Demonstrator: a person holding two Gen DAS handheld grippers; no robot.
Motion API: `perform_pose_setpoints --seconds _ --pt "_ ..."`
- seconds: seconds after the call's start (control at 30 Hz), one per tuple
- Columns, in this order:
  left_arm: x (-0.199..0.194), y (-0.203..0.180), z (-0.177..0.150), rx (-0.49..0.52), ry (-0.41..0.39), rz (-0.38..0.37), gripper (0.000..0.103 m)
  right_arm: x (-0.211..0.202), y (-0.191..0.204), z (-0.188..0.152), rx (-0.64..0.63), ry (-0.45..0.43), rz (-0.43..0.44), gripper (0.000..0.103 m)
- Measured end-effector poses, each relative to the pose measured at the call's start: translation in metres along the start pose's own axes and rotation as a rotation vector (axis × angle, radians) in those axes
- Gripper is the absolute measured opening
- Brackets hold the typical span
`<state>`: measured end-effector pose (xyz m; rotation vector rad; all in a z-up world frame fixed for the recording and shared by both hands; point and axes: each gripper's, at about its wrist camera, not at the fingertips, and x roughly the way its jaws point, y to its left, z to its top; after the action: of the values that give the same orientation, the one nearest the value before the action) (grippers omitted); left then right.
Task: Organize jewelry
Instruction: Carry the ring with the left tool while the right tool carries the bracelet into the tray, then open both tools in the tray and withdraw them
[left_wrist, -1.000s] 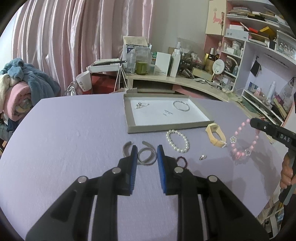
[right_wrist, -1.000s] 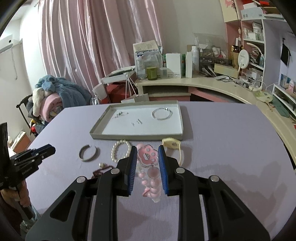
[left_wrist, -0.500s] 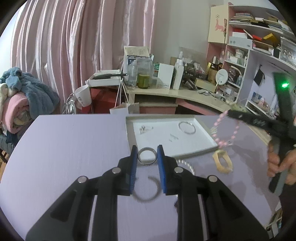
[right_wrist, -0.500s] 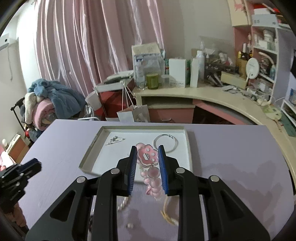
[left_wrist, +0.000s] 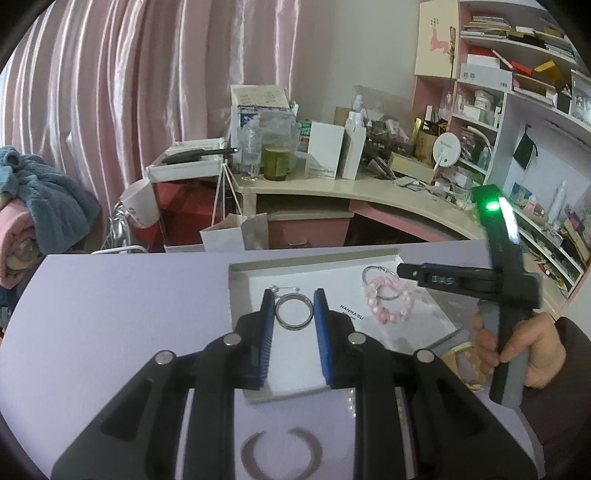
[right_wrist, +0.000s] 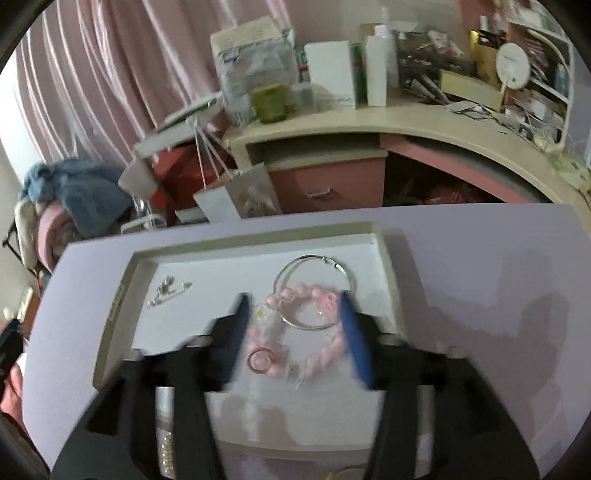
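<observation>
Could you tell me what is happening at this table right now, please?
A person is sorting jewelry into a shallow white tray with a handheld gripper in each hand. The right gripper has just been opening; its jaws stand apart, and the pink bead bracelet lies in the tray between them, partly over a thin silver bangle. The left gripper hangs over the tray, shut on a silver ring bangle. More pieces remain on the purple table.

The silver bangle (left_wrist: 294, 311) is polished metal with a glossy finish. The pink bead bracelet (right_wrist: 295, 332) consists of smooth, semi-translucent beads. The tray (right_wrist: 122, 295) has matt grey card walls and a white paper-like floor. The tablecloth (left_wrist: 110, 314) is matt lilac fabric. The curtain (left_wrist: 129, 92) is satin-sheen pink cloth.
</observation>
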<state>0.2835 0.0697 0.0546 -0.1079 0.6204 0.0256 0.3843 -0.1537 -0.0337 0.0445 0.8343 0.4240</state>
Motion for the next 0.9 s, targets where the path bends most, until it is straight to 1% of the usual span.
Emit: perform_pose_setpoints --seconds 0.13,0.23,0.37,0.67,0.83,0.87,0.9 --pt "0.019 -0.003 0.000 -0.002 0.011 -0.005 0.022 -0.023 -0.005 -0.004 -0.030 -0.060 -0.013 0.058" --pt "0.037 -0.005 0.001 -0.007 0.023 -0.006 0.022 -0.036 -0.013 -0.007 -0.022 -0.081 0.004 0.058" --pt "0.062 -0.005 -0.001 -0.019 0.059 -0.002 0.022 -0.046 -0.023 -0.008 -0.014 -0.104 0.007 0.058" --pt "0.120 -0.012 0.000 -0.019 0.149 0.014 0.022 -0.053 -0.034 -0.011 -0.016 -0.135 0.009 0.059" --pt "0.142 -0.012 -0.001 -0.038 0.194 0.012 0.022 -0.053 -0.032 -0.017 -0.045 -0.142 0.005 0.059" --pt "0.143 -0.012 0.000 -0.043 0.199 0.012 0.025 -0.054 -0.032 -0.018 -0.049 -0.142 0.005 0.059" --pt "0.141 -0.012 0.000 -0.045 0.197 0.011 0.035 -0.055 -0.032 -0.020 -0.053 -0.141 0.005 0.059"
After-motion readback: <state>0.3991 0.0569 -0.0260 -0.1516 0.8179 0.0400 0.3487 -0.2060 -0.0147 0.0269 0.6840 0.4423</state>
